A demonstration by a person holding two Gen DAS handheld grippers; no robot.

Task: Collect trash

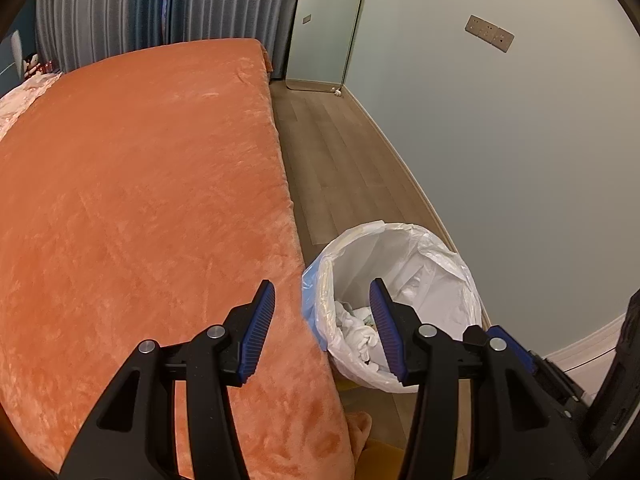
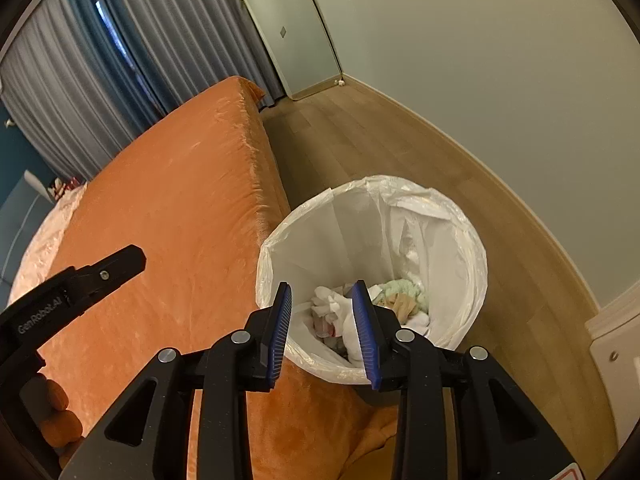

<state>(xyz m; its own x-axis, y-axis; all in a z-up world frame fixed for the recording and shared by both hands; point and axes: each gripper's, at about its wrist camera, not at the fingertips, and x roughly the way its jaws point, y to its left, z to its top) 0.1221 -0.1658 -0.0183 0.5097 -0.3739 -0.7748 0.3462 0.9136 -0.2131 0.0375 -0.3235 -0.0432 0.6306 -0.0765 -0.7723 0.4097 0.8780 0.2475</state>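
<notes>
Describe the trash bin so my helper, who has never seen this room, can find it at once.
Start at the big bed with the orange plush cover. On the wooden floor between its side and the pale wall stands a round bin lined with a white plastic bag, touching the bed's edge. It alone holds crumpled white tissues.

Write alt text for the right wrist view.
The open right gripper, holding nothing, hovers over a round bin lined with a white plastic bag that holds crumpled white tissues and pale green scraps. It stands beside an orange plush-covered bed; the left gripper's black finger shows at left.
</notes>
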